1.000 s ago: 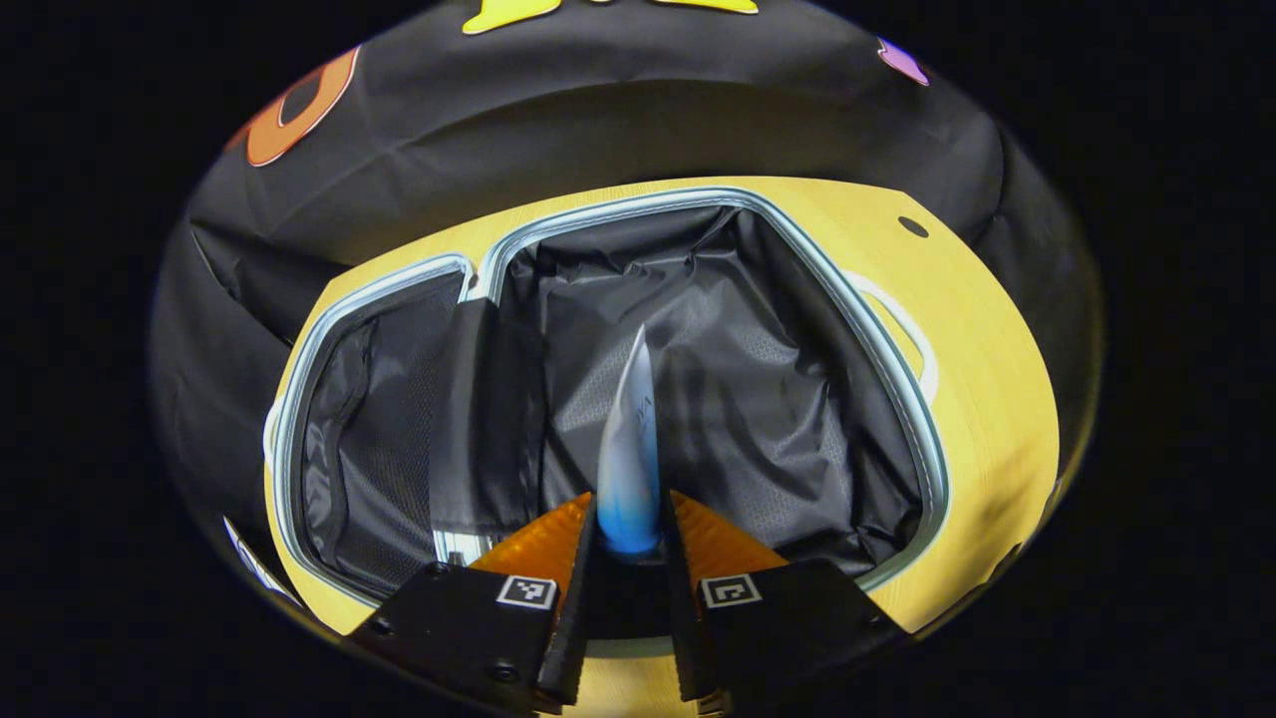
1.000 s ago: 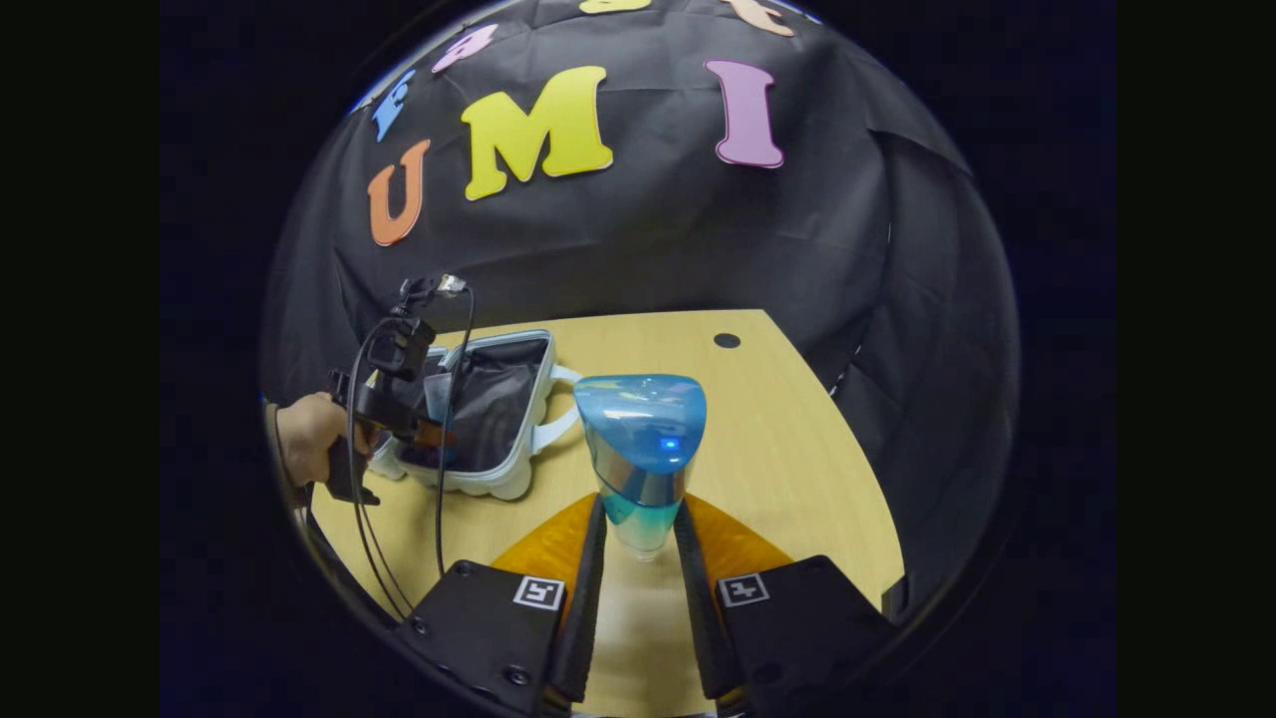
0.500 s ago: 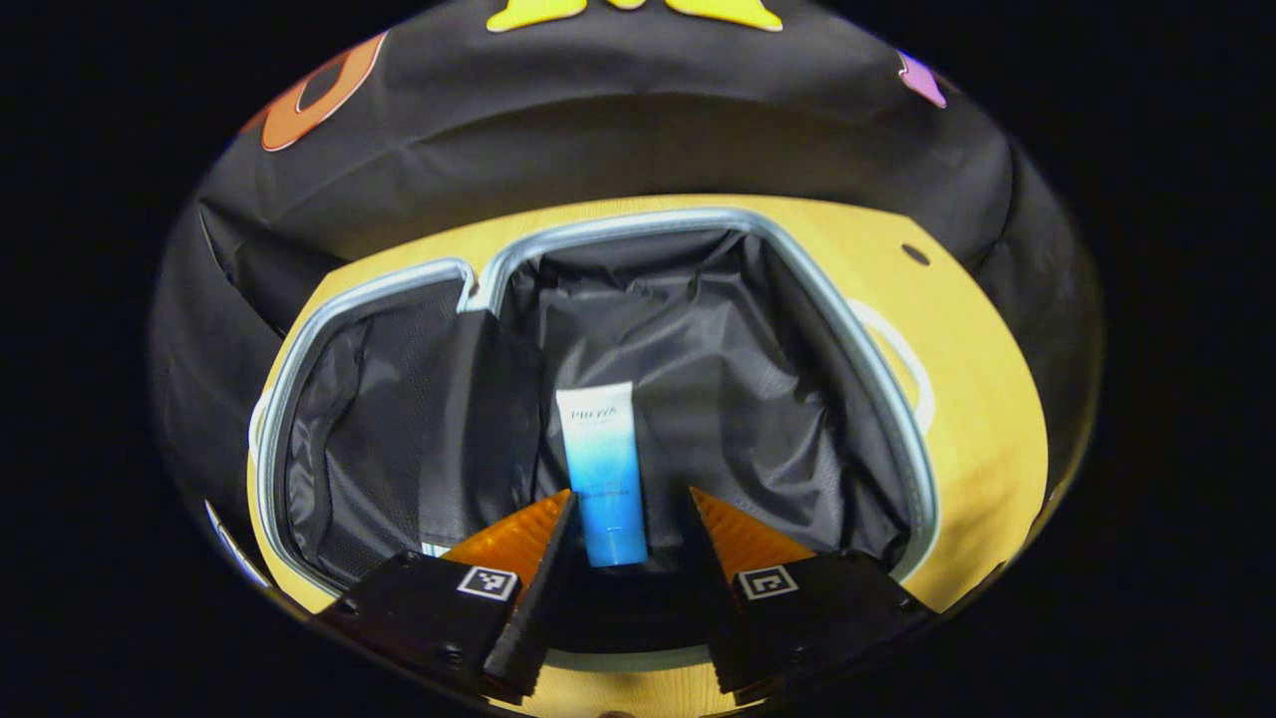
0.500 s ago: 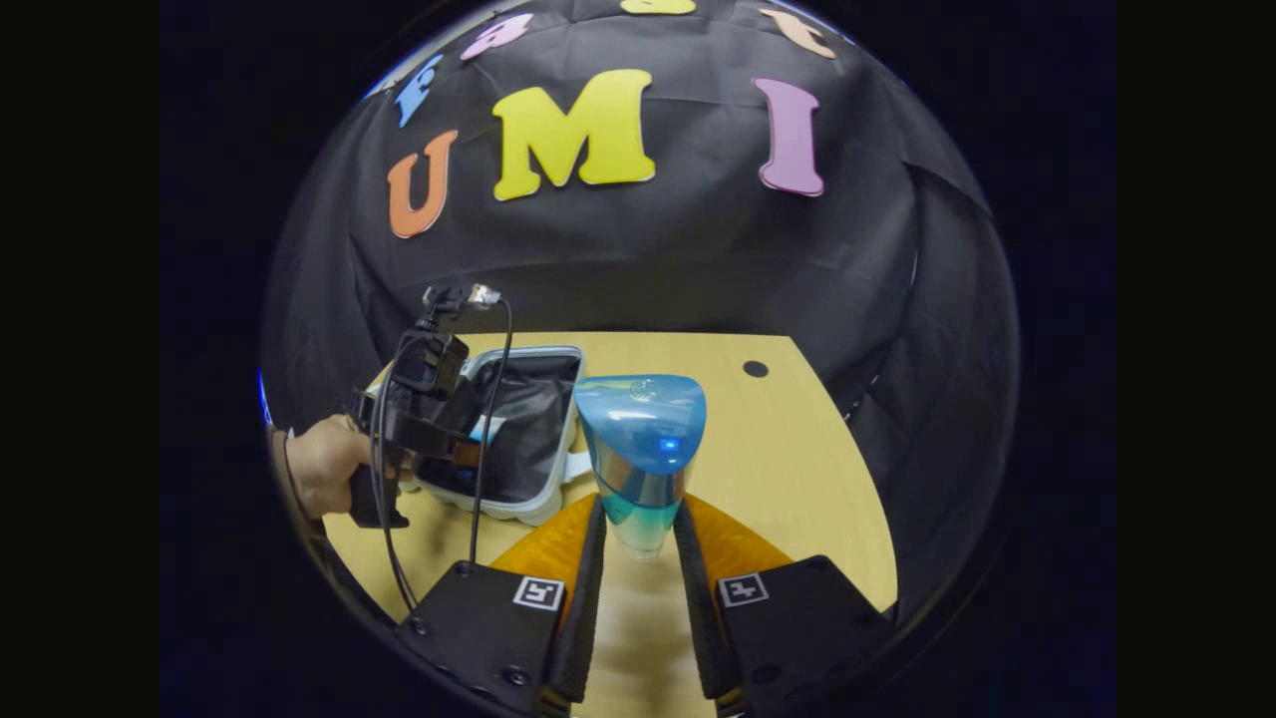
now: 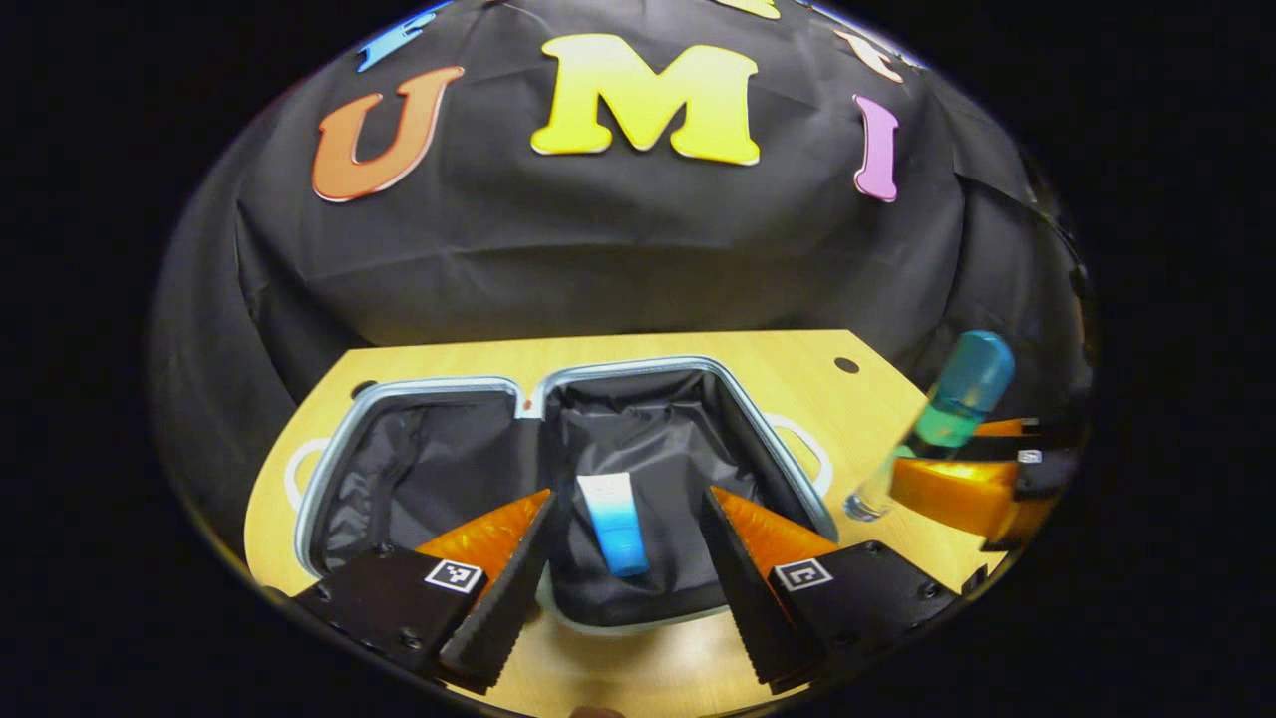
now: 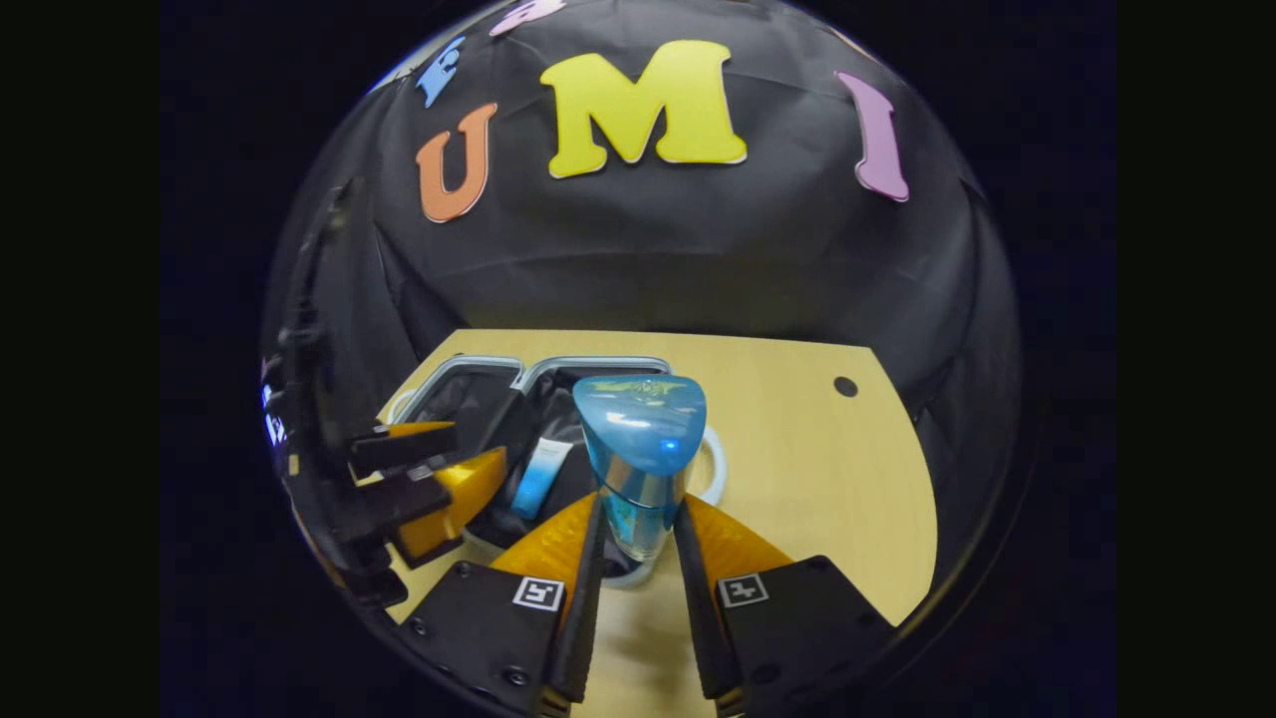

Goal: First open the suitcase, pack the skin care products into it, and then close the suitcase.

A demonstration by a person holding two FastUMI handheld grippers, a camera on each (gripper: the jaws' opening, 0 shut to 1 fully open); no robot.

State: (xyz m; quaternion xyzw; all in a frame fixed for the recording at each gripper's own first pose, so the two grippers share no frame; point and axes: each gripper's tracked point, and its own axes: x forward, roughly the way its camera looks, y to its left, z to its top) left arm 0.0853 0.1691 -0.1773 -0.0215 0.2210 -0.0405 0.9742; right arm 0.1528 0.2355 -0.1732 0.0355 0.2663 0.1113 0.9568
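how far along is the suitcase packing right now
Done: the suitcase lies open on the table, and a white-and-blue tube rests in its right-hand half. The left gripper is open above it, holding nothing. In hand: the right gripper is shut on a blue-capped bottle, held near the case. Left: set the bottle inside, then close the suitcase.
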